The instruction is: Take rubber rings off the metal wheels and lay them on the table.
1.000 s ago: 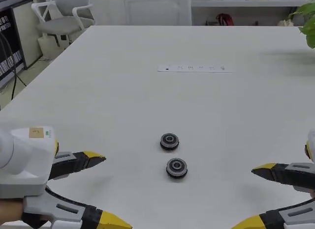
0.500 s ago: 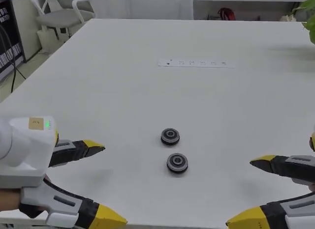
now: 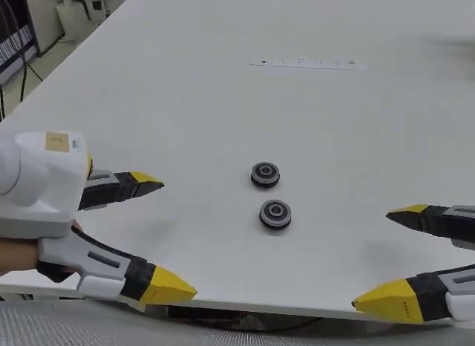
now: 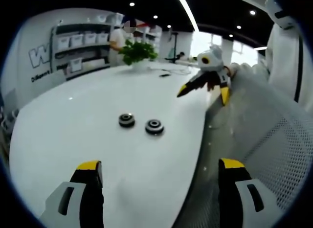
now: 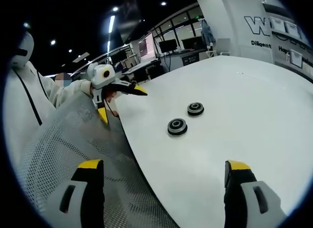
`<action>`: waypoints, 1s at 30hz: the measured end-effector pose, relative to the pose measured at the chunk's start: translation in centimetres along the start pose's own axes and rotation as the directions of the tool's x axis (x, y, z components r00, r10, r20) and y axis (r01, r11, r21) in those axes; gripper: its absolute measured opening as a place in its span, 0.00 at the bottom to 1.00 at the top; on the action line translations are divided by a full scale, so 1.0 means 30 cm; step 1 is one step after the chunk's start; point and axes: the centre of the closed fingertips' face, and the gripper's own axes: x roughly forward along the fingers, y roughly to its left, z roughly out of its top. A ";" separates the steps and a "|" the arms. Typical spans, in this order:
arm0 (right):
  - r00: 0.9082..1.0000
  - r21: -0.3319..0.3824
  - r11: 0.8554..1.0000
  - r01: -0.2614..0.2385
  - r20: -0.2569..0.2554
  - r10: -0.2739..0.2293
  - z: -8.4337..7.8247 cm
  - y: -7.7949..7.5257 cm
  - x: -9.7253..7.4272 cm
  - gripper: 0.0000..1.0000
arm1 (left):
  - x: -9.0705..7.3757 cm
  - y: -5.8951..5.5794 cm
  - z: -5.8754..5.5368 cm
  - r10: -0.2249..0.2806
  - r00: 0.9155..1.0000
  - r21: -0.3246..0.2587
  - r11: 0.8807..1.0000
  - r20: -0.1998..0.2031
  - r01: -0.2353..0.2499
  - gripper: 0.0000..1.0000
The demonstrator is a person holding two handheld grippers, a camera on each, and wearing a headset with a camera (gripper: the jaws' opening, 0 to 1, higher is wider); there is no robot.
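Note:
Two small metal wheels with dark rubber rings lie flat on the white table [image 3: 185, 101], a far wheel [image 3: 265, 175] and a near wheel [image 3: 275, 214], close together but apart. My left gripper [image 3: 174, 238] hovers open at the table's front edge, left of the wheels. My right gripper [image 3: 373, 260] is open at the front edge on their right. Along my left gripper [image 4: 160, 164] I see the near wheel [image 4: 154, 126], the far wheel [image 4: 126, 120] and the right gripper [image 4: 208, 76]. My right gripper [image 5: 164, 163] faces both wheels [image 5: 177, 126] [image 5: 195, 109] and the left gripper [image 5: 110, 88]. Neither gripper holds anything.
A thin white strip with small markings [image 3: 306, 62] lies farther back on the table. A potted plant [image 4: 137, 52] stands at the table's far end. White mesh [image 5: 73, 154] lies below the front edge, and cables [image 3: 15, 41] run along the floor to the left.
The head camera has tipped down and forward, so the wheels sit higher in the picture. The wheels have not moved on the table. Both grippers stay open at the front edge.

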 end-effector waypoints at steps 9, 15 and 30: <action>1.000 -0.023 1.000 0.000 0.014 0.000 0.024 -0.010 -0.004 0.98 | -0.008 0.031 0.029 0.020 0.999 0.011 1.000 0.040 -0.021 1.00; 0.999 -0.023 1.000 0.012 0.045 -0.011 0.045 -0.023 -0.021 0.96 | -0.018 0.042 0.061 0.029 0.997 0.022 0.999 0.067 -0.030 1.00; 0.998 -0.070 0.998 0.006 0.061 -0.002 0.102 -0.052 -0.026 0.94 | -0.022 0.070 0.169 0.010 0.990 0.049 0.999 0.138 -0.017 1.00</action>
